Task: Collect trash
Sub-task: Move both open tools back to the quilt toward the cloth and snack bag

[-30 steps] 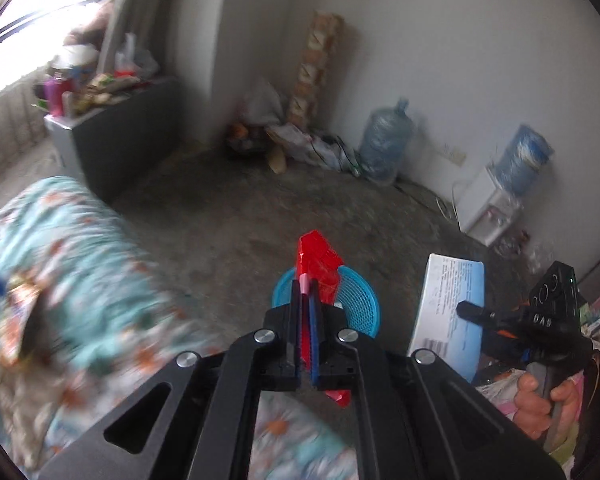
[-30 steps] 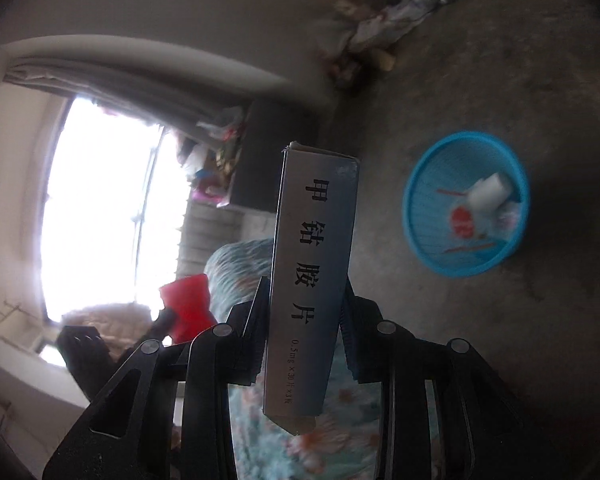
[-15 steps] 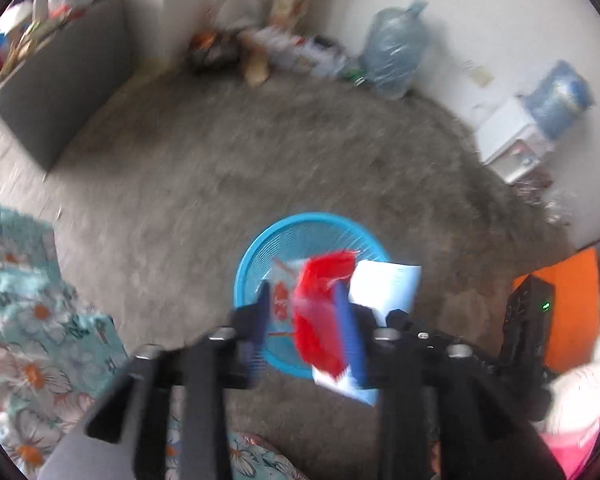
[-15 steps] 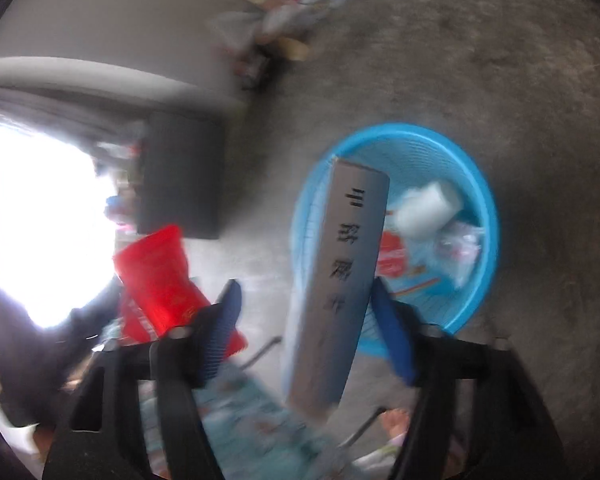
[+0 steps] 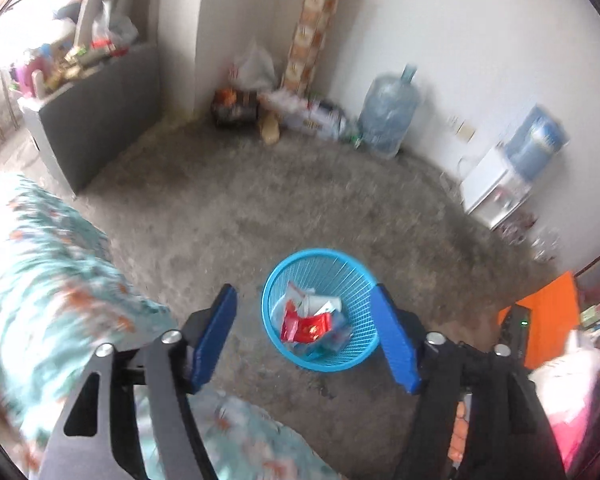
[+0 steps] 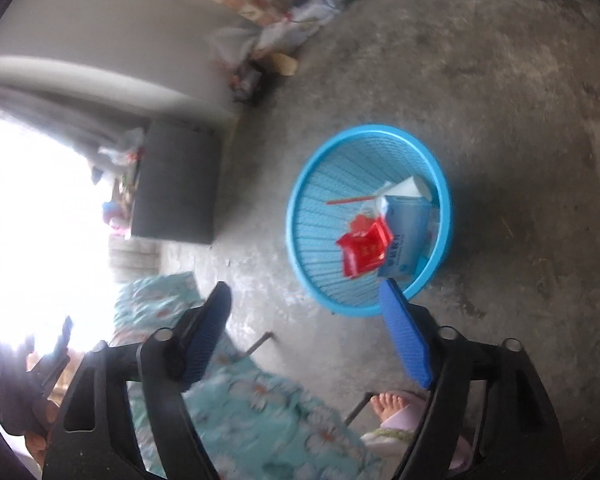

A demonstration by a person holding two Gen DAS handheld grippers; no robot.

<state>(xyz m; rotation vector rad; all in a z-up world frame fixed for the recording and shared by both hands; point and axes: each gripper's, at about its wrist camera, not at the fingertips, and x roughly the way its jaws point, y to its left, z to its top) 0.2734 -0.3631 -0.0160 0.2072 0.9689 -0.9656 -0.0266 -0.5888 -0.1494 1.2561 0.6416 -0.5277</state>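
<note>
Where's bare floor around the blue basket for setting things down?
Bare floor lies between the blue basket, grey cabinet and water jug. Crowded: wall-corner clutter, and the floral bedding beside the basket.

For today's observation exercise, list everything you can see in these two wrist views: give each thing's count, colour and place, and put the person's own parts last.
Basket: one, blue mesh, on the floor ahead of both grippers.
Red packet: one, red, inside the basket.
Box: one, pale blue and white, inside the basket beside the red packet.
Water jug: one, clear bluish, by the far wall.
Water dispenser: one, white with a blue bottle, against the right wall.
Cabinet: one, dark grey, left, clutter on top.
Bedspread: one, teal floral, lower left.
Bare foot: one, bottom of the right wrist view.
Left gripper: one, black with blue pads, open, empty.
Right gripper: one, black with blue pads, open, empty.
</note>
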